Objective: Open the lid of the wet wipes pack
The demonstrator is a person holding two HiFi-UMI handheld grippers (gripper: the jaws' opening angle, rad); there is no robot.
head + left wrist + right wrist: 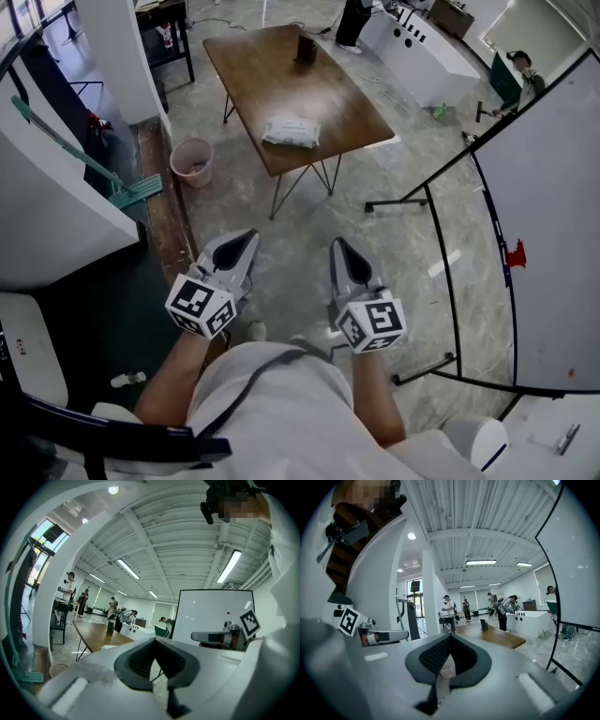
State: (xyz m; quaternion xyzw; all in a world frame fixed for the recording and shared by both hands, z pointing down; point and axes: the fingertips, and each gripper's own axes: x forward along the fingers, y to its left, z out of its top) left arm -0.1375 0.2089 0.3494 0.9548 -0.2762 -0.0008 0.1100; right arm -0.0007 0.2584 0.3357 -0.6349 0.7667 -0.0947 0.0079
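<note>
Wet wipes pack (291, 133) lies on the wooden table (281, 75); left gripper (240, 242) and right gripper (339, 249) hover well short of the table, all jaws closed, holding nothing.

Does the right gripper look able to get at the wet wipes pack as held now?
Probably not yet: the white wet wipes pack lies on the brown wooden table, well ahead of the right gripper, with grey floor between. Nothing blocks the way; it just needs carrying closer.
</note>
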